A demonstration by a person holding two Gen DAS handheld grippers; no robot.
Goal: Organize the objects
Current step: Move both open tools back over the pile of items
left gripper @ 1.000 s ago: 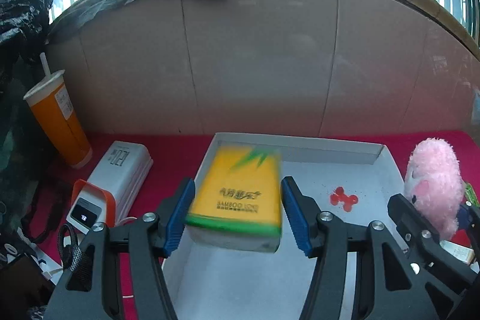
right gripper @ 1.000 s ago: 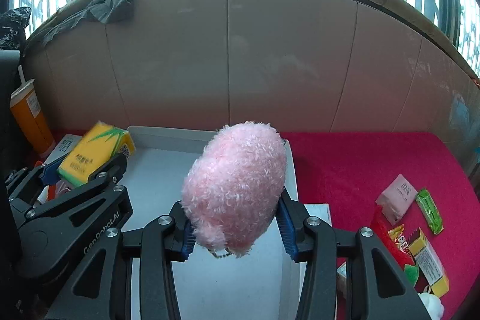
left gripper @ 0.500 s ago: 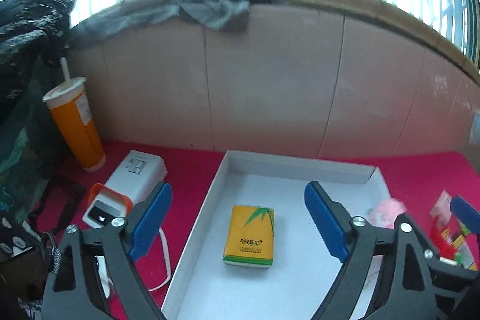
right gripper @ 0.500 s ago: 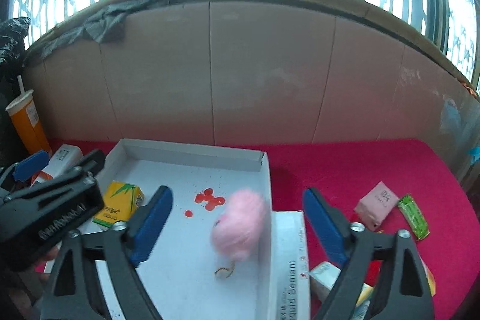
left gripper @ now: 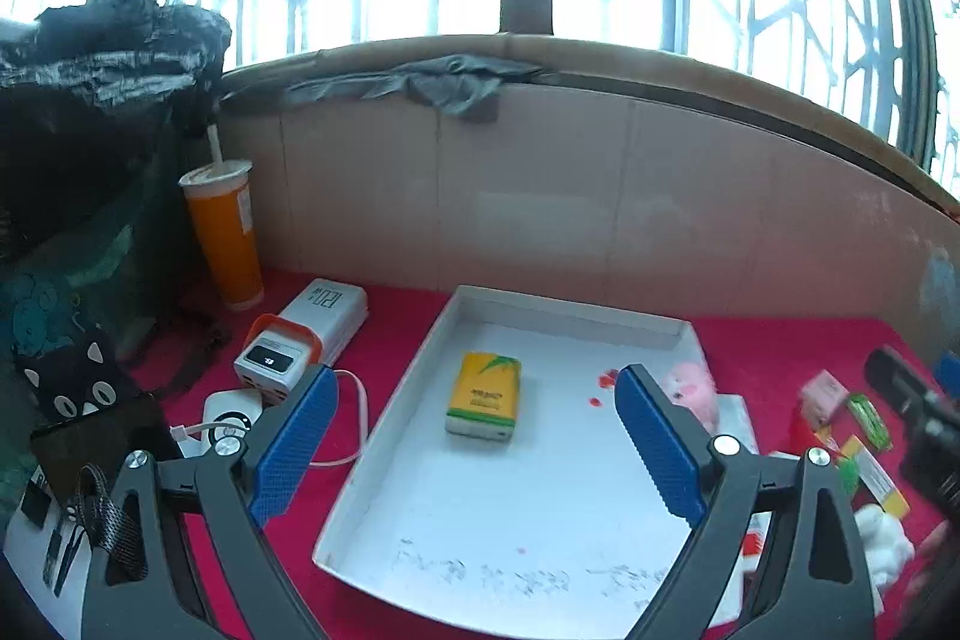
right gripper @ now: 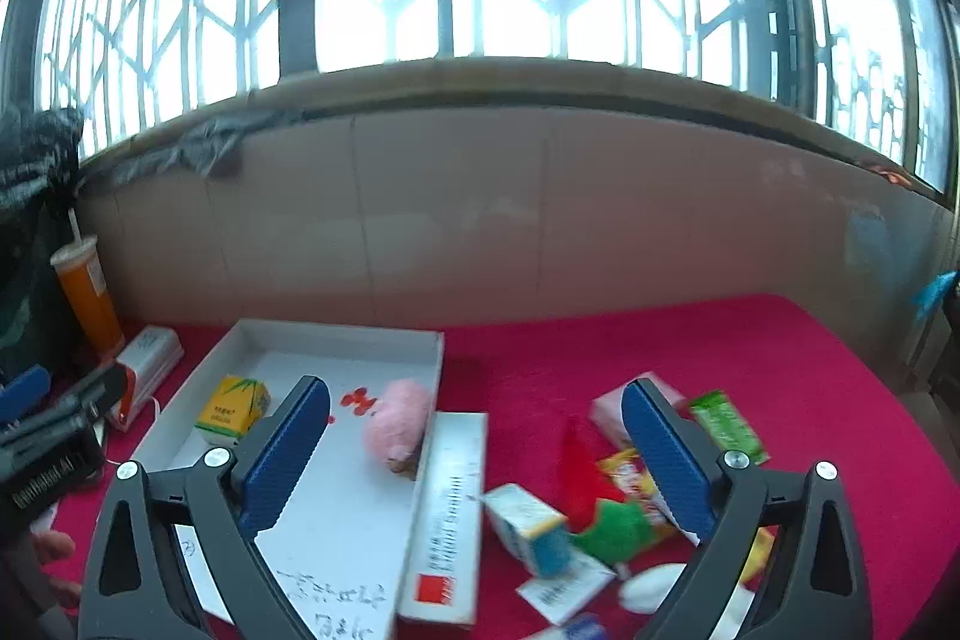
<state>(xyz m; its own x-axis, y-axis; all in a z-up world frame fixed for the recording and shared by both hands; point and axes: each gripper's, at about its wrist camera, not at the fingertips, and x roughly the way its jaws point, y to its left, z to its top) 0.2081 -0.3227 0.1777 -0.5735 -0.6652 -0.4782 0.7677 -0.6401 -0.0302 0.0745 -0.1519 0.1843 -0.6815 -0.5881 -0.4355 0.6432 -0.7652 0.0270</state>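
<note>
A yellow tissue pack (left gripper: 483,400) lies flat in the white tray (left gripper: 558,316) on the red cloth. A pink plush toy (right gripper: 399,427) lies at the tray's right wall. My left gripper (left gripper: 474,379) hangs open above the tray's near end, well back from the pack, with nothing between its blue pads. My right gripper (right gripper: 475,389) is over the tray's right edge, its jaws opening wide and holding nothing. The right wrist view also shows the pack (right gripper: 233,409) and the tray (right gripper: 336,331); the plush (left gripper: 690,391) peeks past my left gripper's right finger.
An orange cup (left gripper: 225,232) with a straw and a white power bank (left gripper: 312,328) stand left of the tray. A long white box (right gripper: 447,508) lies along the tray's right side. Several small packets (right gripper: 600,508) are scattered on the cloth to the right. A low wall rises behind.
Both grippers opened and let go: the tissue pack and the pink plush dropped into the tray. Both hands then drew back and upward, so the tray looks smaller.
</note>
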